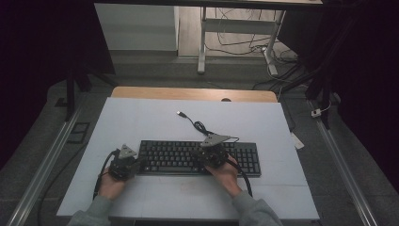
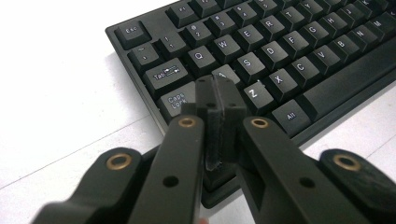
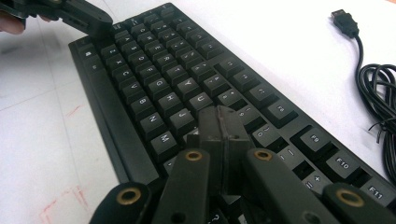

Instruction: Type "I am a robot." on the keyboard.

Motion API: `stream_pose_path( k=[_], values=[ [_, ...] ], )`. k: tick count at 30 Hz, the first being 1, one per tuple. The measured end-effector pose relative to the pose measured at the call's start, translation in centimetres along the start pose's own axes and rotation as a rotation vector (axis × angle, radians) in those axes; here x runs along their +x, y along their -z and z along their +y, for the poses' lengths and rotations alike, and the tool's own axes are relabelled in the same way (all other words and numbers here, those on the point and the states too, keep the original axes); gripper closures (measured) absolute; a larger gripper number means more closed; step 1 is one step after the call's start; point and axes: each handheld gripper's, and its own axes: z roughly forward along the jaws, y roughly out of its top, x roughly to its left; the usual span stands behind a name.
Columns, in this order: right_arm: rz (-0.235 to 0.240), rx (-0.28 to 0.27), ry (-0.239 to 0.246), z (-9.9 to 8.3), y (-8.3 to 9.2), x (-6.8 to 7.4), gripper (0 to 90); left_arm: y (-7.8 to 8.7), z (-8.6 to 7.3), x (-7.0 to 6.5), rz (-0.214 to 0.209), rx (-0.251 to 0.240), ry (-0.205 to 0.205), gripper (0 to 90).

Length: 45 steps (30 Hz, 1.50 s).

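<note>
Black plastic keyboard [image 1: 200, 157], lying flat on white desk [image 1: 141, 117], near centre. Judged rigid, light, liable to slide; keycaps sprung, prone to popping off. Best gripped at bare end edges, not keys. Left tongs [image 2: 219, 100] pressed together, empty, tips over A key. Right tongs [image 3: 224, 126] likewise closed, empty, over right-hand letters. Coiled USB cable [image 1: 200, 126] trailing far side.

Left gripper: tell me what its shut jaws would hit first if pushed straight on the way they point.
Most likely the keyboard. The left gripper has its jaws shut, tips over the A key, between Caps Lock and S. Whether they already touch it is unclear.
</note>
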Motion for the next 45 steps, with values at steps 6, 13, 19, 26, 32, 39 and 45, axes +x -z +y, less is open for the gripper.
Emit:
stream_pose_path(
  k=[6,13,19,26,32,39,45],
  values=[
    [-0.010,0.011,0.003,0.2,-0.6,-0.1,89.6,0.0,0.0,0.0,0.000,0.001,-0.001,89.0],
    [-0.025,0.029,0.005,0.5,-1.5,-0.1,89.6,0.0,0.0,0.0,-0.001,0.002,-0.001,89.0],
    [-0.030,0.039,0.014,1.0,-2.4,0.0,89.6,-0.1,-0.1,0.0,-0.001,0.010,0.004,89.1],
    [-0.038,0.056,0.025,1.5,-3.1,0.1,89.6,-0.1,-0.2,0.0,-0.001,0.009,0.004,89.1],
    [-0.046,0.074,0.019,1.5,-3.5,0.0,89.6,-0.2,-0.2,0.0,-0.001,0.009,0.004,89.1],
    [-0.049,0.097,0.016,1.4,-3.8,0.1,89.7,-0.1,-0.2,0.0,-0.001,0.010,0.003,89.1],
    [-0.048,0.059,0.018,1.7,-3.3,0.1,89.7,-0.1,-0.2,0.0,-0.003,0.008,0.004,89.1]
  ],
)
